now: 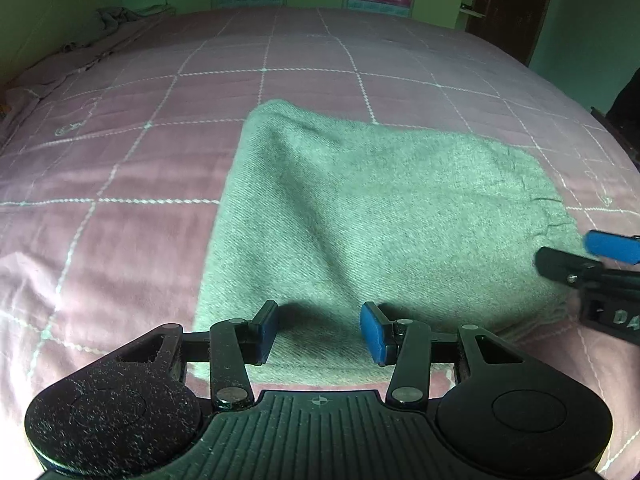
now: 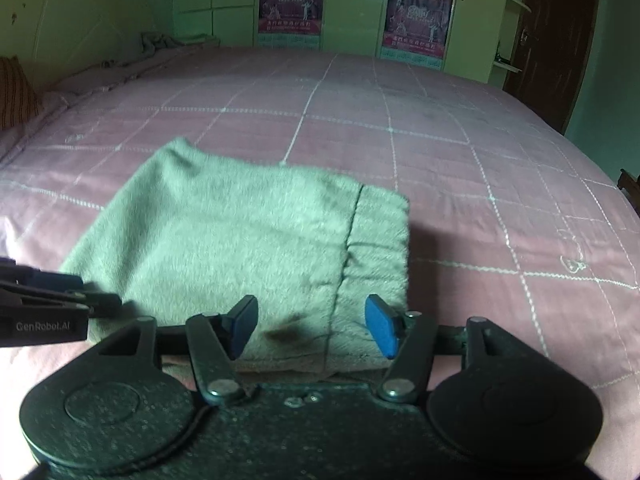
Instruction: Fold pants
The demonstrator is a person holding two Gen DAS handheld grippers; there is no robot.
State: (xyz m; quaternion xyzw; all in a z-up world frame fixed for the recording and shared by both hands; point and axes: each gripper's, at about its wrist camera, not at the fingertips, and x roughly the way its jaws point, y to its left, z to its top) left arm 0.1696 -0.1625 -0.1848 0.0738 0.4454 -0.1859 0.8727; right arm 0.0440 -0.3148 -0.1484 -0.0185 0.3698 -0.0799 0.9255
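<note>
The grey-green pants (image 1: 360, 220) lie folded into a thick rectangle on the pink bed; the right wrist view shows them (image 2: 240, 240) with a seamed band along their right side. My left gripper (image 1: 320, 332) hovers open over the near edge of the fabric, with nothing pinched between its blue pads. My right gripper (image 2: 312, 326) is open too, above the near right part of the pants by the seam, and holds nothing. Each gripper shows in the other's view: the right gripper (image 1: 580, 254) at the pants' right edge, the left gripper (image 2: 88, 292) at their near left corner.
A pink quilted cover (image 1: 140, 160) with a white grid spans the whole bed. Crumpled cloth (image 1: 116, 16) sits at the far left corner, and a striped cushion (image 2: 16, 92) at the left edge. Cupboards with posters (image 2: 290, 0) stand behind, and a dark door (image 2: 556, 40) at the right.
</note>
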